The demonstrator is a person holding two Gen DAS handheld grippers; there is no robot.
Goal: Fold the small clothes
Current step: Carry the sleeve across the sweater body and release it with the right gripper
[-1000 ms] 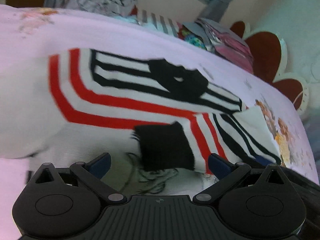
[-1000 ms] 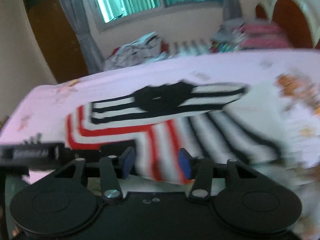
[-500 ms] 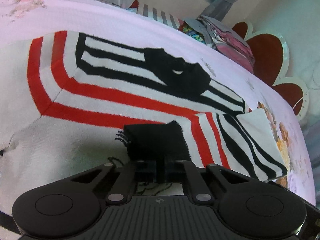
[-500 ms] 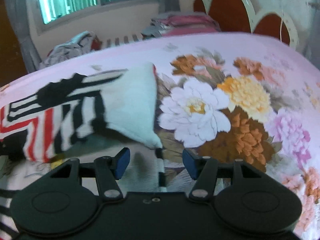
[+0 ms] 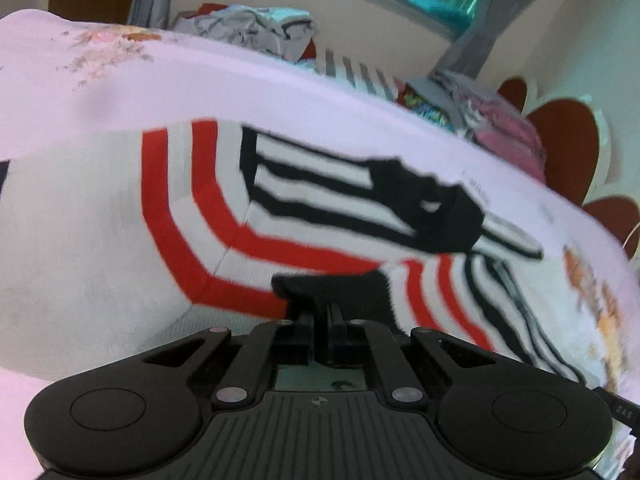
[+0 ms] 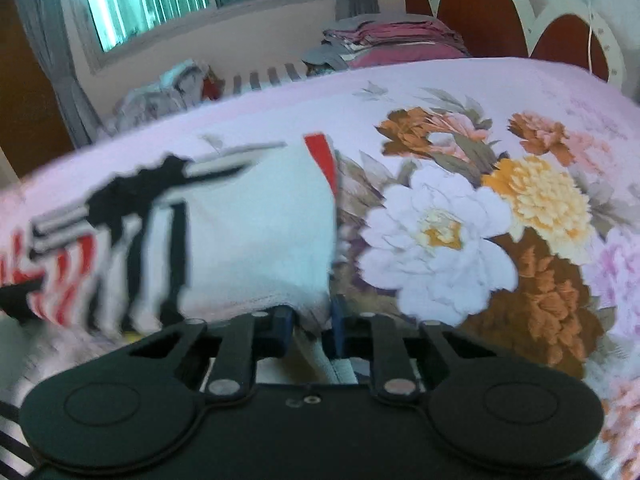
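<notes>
Since half a second ago the right gripper [image 6: 311,330] has closed from wide open onto a white fold of the sweater [image 6: 256,232], its fingers now narrow with cloth between them. Left gripper [image 5: 327,326] stays pinched tight on the black cuff [image 5: 336,288], jaws nearly touching. Beyond both, the striped sweater lies spread on the bedspread [image 6: 460,92], red and black bands running far and left, flowers to its right. Clothes [image 5: 256,32] sit piled at the far edge.
</notes>
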